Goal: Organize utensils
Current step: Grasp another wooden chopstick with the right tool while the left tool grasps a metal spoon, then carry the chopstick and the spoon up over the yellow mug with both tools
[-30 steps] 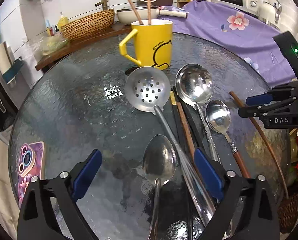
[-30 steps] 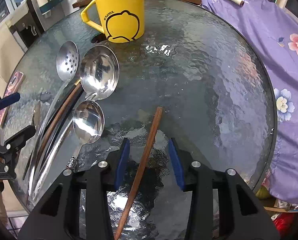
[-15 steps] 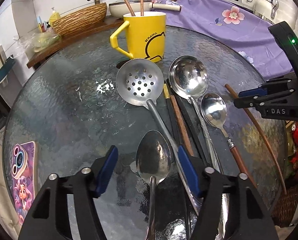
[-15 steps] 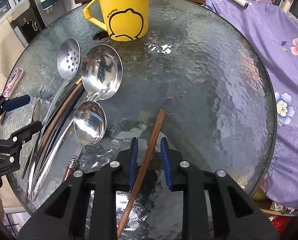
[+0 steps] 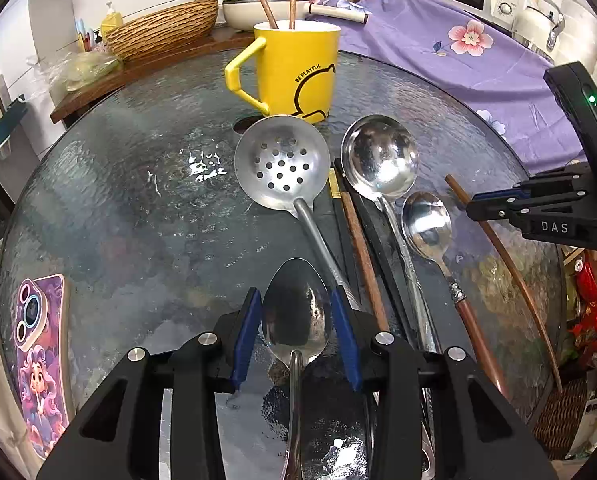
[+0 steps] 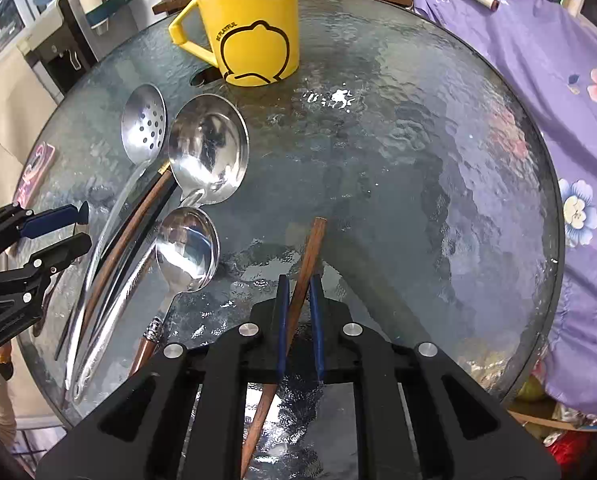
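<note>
A yellow mug with two chopsticks in it stands at the far side of the round glass table; it also shows in the right wrist view. My left gripper is shut on the bowl of a steel spoon. My right gripper is shut on a brown wooden chopstick, also seen from the left. A slotted skimmer, a ladle, a wood-handled spoon and dark chopsticks lie between the grippers.
A phone in a purple case lies at the table's left edge. A purple flowered cloth covers the right side. A wicker basket and a pan sit on the counter behind the mug.
Both grippers have closed: the left one narrowed around the steel spoon's bowl, the right one around the brown chopstick. Both views moved slightly closer to the table.
</note>
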A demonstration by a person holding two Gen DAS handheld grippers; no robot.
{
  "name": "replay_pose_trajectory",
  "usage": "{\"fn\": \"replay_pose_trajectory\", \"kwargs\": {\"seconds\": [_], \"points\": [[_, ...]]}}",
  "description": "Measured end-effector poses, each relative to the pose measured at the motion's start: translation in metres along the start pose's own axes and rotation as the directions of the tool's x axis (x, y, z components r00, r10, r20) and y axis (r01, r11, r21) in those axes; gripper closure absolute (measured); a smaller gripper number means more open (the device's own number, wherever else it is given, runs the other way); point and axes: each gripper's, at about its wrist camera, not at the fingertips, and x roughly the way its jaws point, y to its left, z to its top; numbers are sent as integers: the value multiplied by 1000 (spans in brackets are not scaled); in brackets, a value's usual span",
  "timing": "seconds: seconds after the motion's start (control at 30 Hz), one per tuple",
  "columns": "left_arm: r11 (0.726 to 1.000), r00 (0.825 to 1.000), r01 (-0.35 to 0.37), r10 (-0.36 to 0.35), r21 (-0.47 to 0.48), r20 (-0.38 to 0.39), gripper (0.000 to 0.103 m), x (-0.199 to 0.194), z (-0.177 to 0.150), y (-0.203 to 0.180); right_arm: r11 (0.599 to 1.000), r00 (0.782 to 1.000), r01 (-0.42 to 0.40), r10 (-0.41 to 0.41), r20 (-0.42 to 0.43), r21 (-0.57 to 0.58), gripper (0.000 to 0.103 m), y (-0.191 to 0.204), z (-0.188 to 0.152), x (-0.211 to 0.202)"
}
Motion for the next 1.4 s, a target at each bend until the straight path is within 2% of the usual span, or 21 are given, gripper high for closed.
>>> {"fn": "replay_pose_trajectory", "kwargs": {"seconds": [0.2, 0.6, 0.83, 1.03, 1.4], "points": [[1000, 999, 12, -11, -22, 32, 67, -8, 4, 3, 999, 999, -37, 37, 19, 27, 93, -7, -2, -3], [999, 989, -12, 19, -51, 146, 67, -37, 18, 5, 993, 985, -100, 90, 150, 59, 94, -13, -1, -40], [999, 978, -5, 15, -50, 208, 67, -55, 27, 2, 990, 962, -130, 112, 248, 58, 95, -12, 1, -77], [998, 960, 1, 17, -62, 281, 67, -76, 36, 1, 988, 934, -150, 127, 334, 44, 95, -9, 5, -111], [999, 932, -15, 31, -45, 362, 67, -94, 65, -6, 990, 889, -141, 118, 442, 19, 95, -11, 24, -151]]}}
